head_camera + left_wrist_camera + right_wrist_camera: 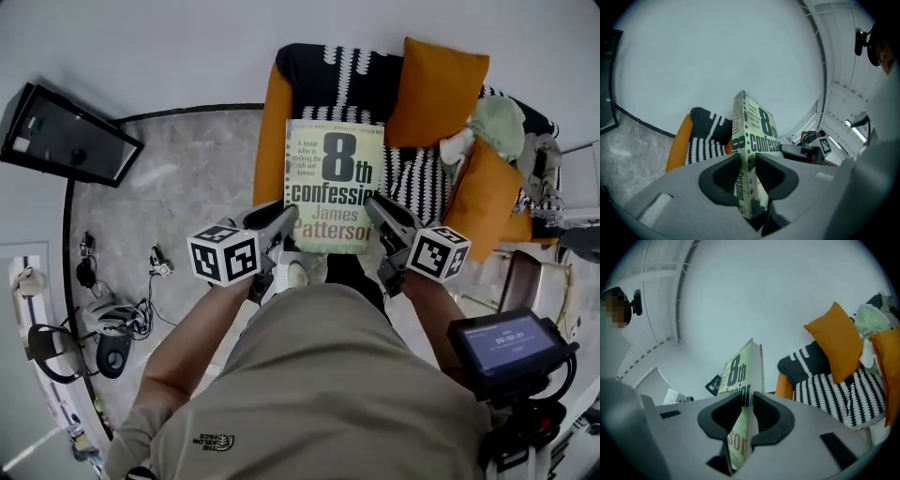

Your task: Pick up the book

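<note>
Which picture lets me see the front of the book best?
The head view: the book faces that camera with its cover readable. The left gripper view shows its spine and slanted cover; the right gripper view shows it nearly edge-on.

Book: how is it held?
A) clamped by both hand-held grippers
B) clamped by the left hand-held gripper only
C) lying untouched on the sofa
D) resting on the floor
A: the left hand-held gripper and the right hand-held gripper each pinch an edge of the book.
</note>
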`<state>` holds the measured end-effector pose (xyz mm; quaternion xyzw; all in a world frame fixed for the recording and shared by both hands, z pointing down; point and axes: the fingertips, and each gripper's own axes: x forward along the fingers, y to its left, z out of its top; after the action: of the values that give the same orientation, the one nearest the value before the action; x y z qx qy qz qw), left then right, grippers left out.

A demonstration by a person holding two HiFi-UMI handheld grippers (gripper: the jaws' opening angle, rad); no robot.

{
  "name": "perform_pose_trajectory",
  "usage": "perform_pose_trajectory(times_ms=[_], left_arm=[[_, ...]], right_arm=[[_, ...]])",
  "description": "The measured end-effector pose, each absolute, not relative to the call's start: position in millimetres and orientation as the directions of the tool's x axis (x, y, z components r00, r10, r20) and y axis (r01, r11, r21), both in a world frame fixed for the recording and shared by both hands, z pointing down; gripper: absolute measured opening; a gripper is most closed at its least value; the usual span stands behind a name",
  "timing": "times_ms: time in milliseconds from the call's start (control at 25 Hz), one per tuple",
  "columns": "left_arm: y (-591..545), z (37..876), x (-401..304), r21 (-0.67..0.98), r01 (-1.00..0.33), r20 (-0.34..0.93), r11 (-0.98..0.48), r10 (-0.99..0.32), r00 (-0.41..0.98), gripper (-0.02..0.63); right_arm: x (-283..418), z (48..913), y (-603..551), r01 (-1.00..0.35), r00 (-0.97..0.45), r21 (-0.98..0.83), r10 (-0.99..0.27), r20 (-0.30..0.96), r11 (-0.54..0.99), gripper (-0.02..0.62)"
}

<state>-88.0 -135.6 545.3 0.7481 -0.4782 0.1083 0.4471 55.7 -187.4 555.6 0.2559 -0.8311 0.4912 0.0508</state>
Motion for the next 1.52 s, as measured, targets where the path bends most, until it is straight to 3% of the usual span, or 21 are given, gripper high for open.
perform_pose_trajectory(times_ms=[1520], left_arm=[[-137,544,-88,0.585,-0.799,0.592,-0.137,-0.601,0.537,0.109]], right_arm=[[57,546,-187,-0.486,-0.856,-0.779,-0.397,0.332,0.395,0.081]])
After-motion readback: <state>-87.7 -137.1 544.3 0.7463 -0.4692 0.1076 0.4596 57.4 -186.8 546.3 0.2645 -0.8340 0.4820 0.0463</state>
